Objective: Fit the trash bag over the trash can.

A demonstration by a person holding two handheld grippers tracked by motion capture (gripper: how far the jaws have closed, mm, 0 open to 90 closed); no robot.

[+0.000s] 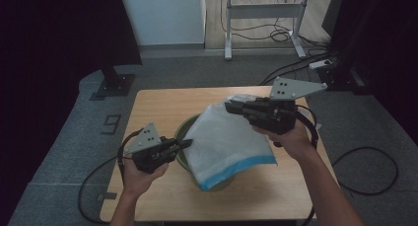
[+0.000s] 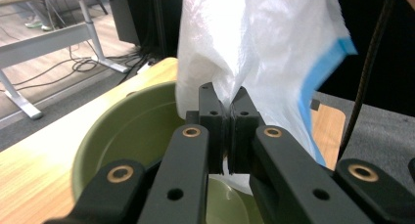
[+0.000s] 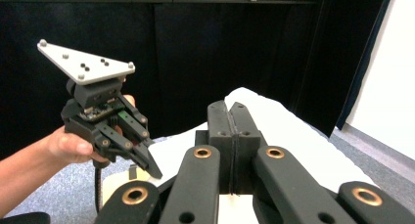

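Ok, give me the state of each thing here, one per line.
White plastic bag: lifted above the basin, pinched on two sides, blue-edged mouth hanging low.
Green basin: upright on the table, looks empty.
Left gripper: fingers shut on the bag.
Right gripper: fingers shut on the bag.

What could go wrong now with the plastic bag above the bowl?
The thin white plastic bag with a blue edge is pinched by both the left tongs and the right tongs; pulling apart might tear it. It hangs over the round green bowl and could perhaps drag it.
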